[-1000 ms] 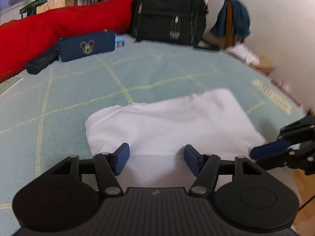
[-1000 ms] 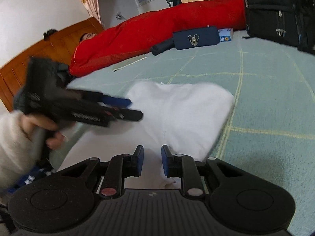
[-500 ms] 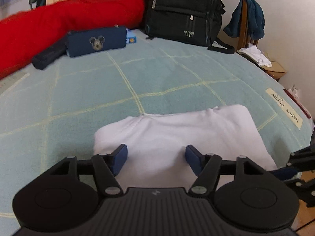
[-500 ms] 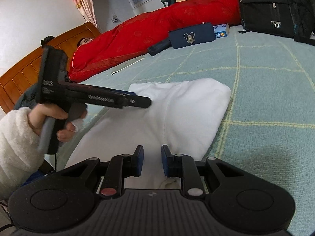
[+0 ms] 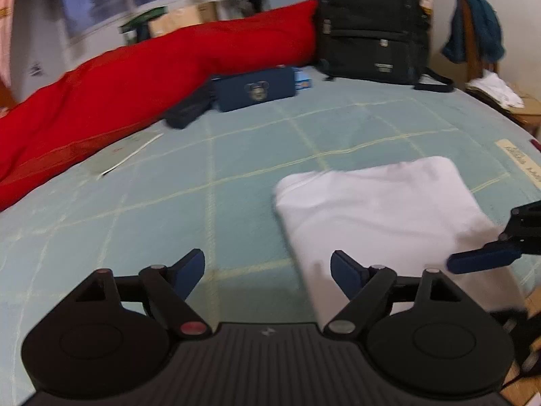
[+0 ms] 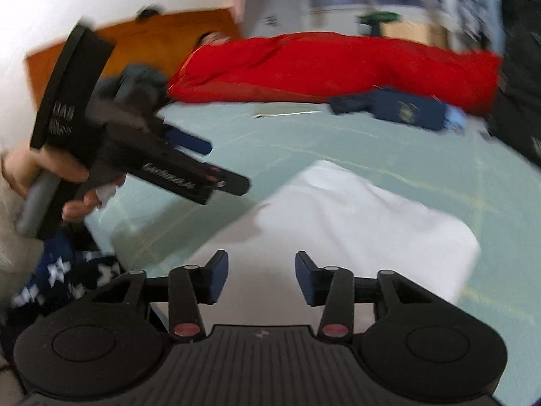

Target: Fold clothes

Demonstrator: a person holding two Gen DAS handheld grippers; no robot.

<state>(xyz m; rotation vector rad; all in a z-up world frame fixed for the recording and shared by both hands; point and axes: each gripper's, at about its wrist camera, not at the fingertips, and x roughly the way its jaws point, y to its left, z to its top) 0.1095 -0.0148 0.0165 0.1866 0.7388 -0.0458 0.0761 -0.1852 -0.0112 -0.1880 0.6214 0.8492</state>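
Left wrist view is showing us our left gripper [image 5: 267,272] with its jaws opening over the pale green bedspread [image 5: 209,155], nothing between them; the white garment [image 5: 372,209] is lying folded just right of the right-hand pad, near the bed's edge. Our right gripper [image 6: 260,277] is hovering above the near part of that same garment [image 6: 365,223], its jaws opening too, and no cloth is pinched between the pads as far as we are seeing. We are spotting the left tool [image 6: 189,172] from the right wrist view, gripped by a hand [image 6: 61,182] and held clear of the fabric.

We are judging the cloth to be soft, light and limp; it is likely sagging and slipping apart wherever it is unsupported, so we are favouring a pinch at a corner or along a folded edge, catching all layers together, one gripper at each end of that edge. A red quilt [image 5: 142,77], a navy pouch [image 5: 257,89] and a black backpack [image 5: 372,23] are sitting well apart from it.
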